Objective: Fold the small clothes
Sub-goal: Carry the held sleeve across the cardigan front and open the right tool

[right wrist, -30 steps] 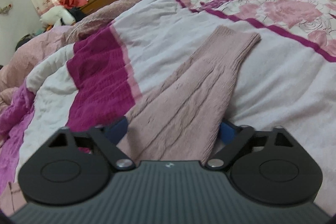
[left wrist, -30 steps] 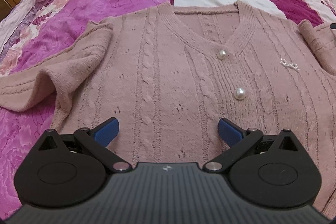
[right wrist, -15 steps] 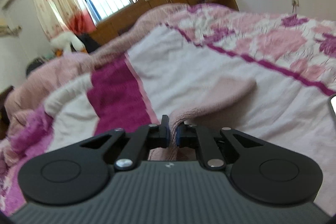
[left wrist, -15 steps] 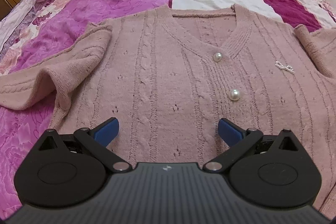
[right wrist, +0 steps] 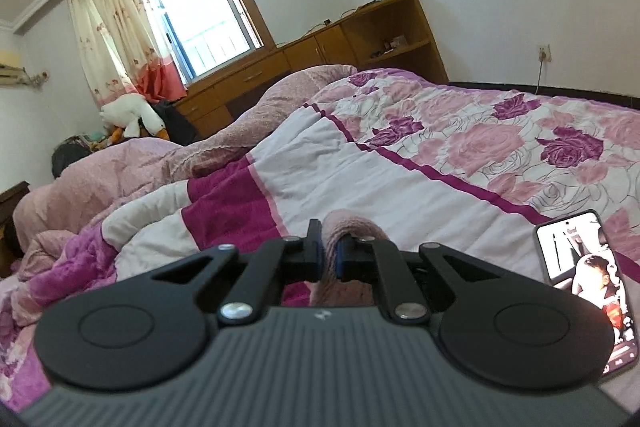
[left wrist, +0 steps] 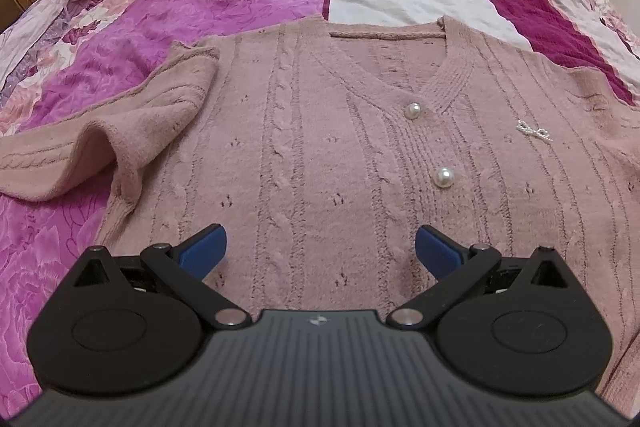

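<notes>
A pink knit cardigan (left wrist: 320, 147) with pearl buttons (left wrist: 444, 178) lies face up on the bed. Its left sleeve (left wrist: 120, 131) is folded partly in at the left. My left gripper (left wrist: 320, 251) is open and empty, low over the cardigan's lower front. My right gripper (right wrist: 328, 255) is shut on the cardigan's other sleeve (right wrist: 352, 227) and holds it raised above the bed; most of that sleeve is hidden behind the gripper.
The bed has a magenta, white and floral quilt (right wrist: 440, 163). A phone (right wrist: 588, 287) with a lit screen lies on the quilt at the right. Rumpled pink bedding (right wrist: 120, 179) is heaped at the far side. A wooden cabinet (right wrist: 320, 55) stands along the wall.
My right gripper closed on the sleeve and lifted it, tilting upward so the room shows. My left gripper stayed open and shifted slightly over the cardigan.
</notes>
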### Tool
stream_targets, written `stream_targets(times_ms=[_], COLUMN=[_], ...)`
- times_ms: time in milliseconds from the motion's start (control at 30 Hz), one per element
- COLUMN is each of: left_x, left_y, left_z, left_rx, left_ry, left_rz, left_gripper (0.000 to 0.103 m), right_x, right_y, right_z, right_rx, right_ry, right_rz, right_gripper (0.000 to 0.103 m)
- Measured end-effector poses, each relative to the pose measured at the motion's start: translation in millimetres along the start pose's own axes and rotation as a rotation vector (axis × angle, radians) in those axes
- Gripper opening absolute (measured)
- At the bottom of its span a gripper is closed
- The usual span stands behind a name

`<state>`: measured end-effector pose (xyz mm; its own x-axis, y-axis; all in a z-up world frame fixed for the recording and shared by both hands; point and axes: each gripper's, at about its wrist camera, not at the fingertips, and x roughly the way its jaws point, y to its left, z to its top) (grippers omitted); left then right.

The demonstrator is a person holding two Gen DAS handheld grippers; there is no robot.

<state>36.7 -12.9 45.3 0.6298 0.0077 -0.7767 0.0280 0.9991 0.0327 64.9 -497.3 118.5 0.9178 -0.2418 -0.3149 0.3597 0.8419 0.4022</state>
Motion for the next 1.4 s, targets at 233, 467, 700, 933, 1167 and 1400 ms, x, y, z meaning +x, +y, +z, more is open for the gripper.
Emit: stream_targets(times_ms=[233, 467, 700, 933, 1167, 1400], left_x=[-7.3, -24.6, -40.0, -46.2, -45.4, -43.4], left_y=[13.5, 34.1, 55.8, 77.1, 92.2, 102.6], left_z=[1.0, 8.8, 7.0, -2.2, -8.2, -6.3], left_rx=[-0.007, -0.034, -0.075, -0.107, -0.129, -0.157], left_ry=[-0.01, -0.044, -0.064, -0.067, -0.064, -0.072], left_rz=[0.029, 0.046, 0.061, 0.076, 0.07, 0.056], left_gripper=[0.103, 0.103, 0.103, 0.103, 0.103, 0.103], right_x=[-17.2, -37.1, -47.9, -49.3, -34.2, -31.5], right_y=[37.3, 106.7, 175.8, 234.7, 261.9, 287.2], right_z=[-15.1, -25.9, -48.9, -100.8, -172.1, -222.2], right_rx=[-0.045, -0.121, -0.157, -0.254, -0.306, -0.388], right_ry=[-0.002, -0.033, -0.036, 0.009, 0.159, 0.274], right_rz=[0.069, 0.191, 0.31, 0.396, 0.432, 0.493], right_gripper=[0.01, 0.01, 0.01, 0.01, 0.01, 0.01])
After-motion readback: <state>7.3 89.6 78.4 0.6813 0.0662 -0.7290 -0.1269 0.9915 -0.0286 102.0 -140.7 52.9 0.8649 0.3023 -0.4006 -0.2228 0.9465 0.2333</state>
